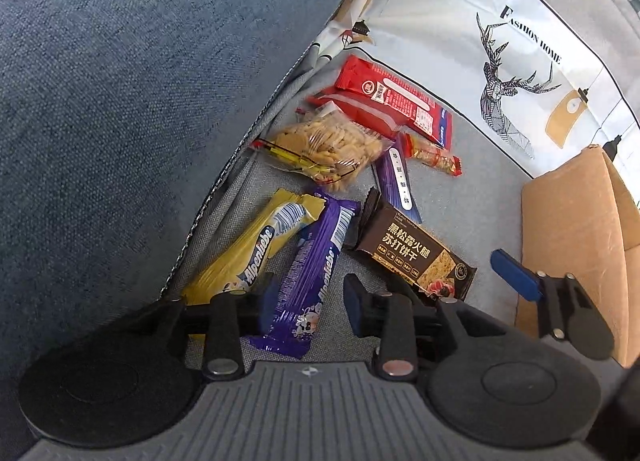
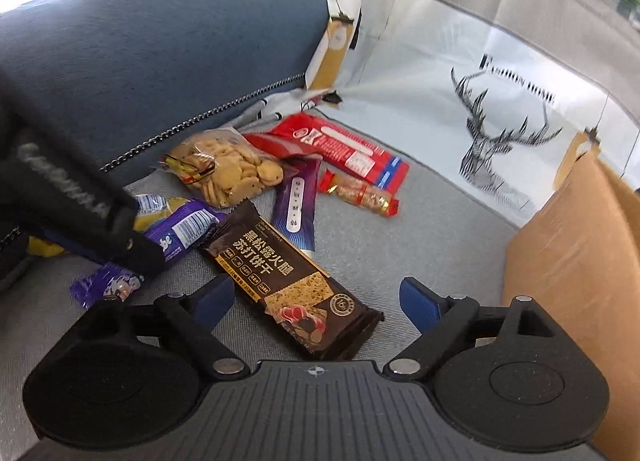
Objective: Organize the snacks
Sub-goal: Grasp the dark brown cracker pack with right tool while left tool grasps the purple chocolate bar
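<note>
Seven snack packets lie on the grey sofa seat (image 2: 420,229). Two are Alpenliebe sticks, one yellow (image 1: 244,249) and one purple (image 1: 308,281). One is a dark brown cracker packet (image 2: 296,281) and one a clear bag of small biscuits (image 1: 324,149). There is one large red packet (image 1: 400,101), one slim purple sachet (image 1: 396,181) and one small red-ended bar (image 1: 434,155); a second red wrapper may lie under the large one, though the overlap makes that hard to tell. One cardboard box (image 2: 572,253) stands at the right. Two cushions back the seat: one blue (image 1: 120,101) and one white with a deer print (image 1: 500,73). Two grippers are in view, the left (image 1: 308,301) and the right (image 2: 320,301).
</note>
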